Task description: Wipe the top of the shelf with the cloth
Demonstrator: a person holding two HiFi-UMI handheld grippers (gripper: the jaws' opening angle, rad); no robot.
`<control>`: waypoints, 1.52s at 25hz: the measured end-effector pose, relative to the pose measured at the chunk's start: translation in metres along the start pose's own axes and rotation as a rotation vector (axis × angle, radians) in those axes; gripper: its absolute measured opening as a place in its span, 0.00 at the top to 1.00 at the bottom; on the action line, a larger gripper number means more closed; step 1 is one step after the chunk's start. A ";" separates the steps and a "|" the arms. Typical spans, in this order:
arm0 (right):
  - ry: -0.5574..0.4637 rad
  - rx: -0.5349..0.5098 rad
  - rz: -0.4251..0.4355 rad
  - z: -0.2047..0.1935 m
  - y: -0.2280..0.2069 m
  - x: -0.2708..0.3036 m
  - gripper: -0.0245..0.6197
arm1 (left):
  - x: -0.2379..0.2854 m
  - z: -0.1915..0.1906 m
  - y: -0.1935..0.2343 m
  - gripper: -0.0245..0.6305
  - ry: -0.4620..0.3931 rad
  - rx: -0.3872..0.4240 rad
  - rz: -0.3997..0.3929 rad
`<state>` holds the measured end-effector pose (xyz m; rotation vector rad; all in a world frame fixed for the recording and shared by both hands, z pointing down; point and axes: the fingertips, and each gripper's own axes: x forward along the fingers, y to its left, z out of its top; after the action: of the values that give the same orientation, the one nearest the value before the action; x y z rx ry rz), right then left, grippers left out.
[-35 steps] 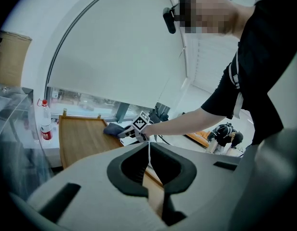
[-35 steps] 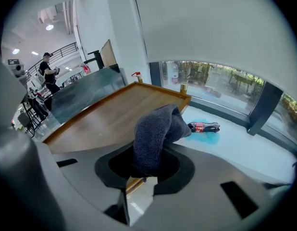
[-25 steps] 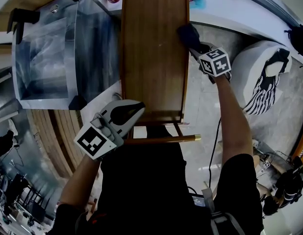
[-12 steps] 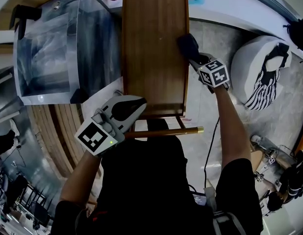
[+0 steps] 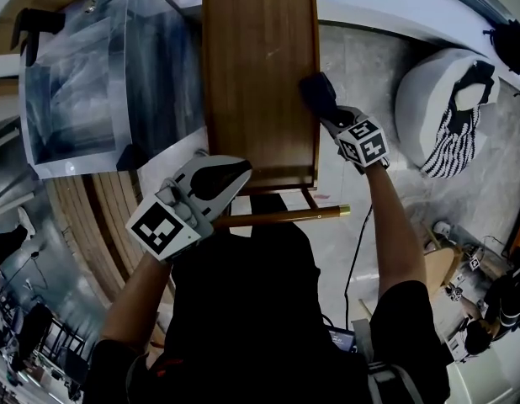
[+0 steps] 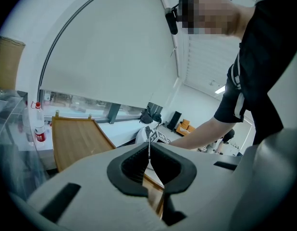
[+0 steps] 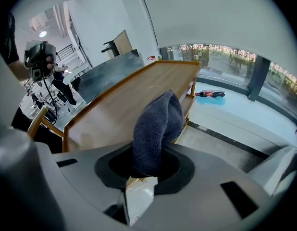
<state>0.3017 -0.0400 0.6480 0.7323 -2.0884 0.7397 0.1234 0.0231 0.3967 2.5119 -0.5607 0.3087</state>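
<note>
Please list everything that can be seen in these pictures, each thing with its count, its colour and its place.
shelf: one, brown wood, centre
cloth: one, dark blue-grey, at the shelf's right edge
box: one, clear plastic, left of the shelf
cushion: one, white, on the floor right of the shelf
striped fabric: one, black and white, on the cushion
bottle: one, clear with red label, beside the shelf's far end
rod: one, wood with brass tip, below the shelf's near end
left hand-held gripper: one, grey-white, jaws together and empty, by the shelf's near end
right hand-held gripper: one, grey-white, jaws shut on the cloth
</note>
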 end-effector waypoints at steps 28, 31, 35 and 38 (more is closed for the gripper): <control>0.299 -0.148 0.387 -0.128 0.106 -0.034 0.83 | 0.028 -0.019 -0.030 0.92 0.051 0.022 -0.076; 0.326 -0.152 0.417 -0.128 0.107 -0.036 0.83 | 0.029 -0.018 -0.029 0.92 0.045 0.024 -0.076; 0.271 -0.109 0.397 -0.113 0.101 -0.042 0.83 | 0.027 -0.013 -0.027 0.92 0.034 0.030 -0.073; 0.175 -0.057 0.358 -0.084 0.095 -0.052 0.83 | 0.022 -0.004 -0.025 0.92 0.016 0.036 -0.071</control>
<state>0.3022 0.0951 0.6255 0.2513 -2.0909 0.8988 0.1543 0.0377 0.3961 2.5555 -0.4620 0.3152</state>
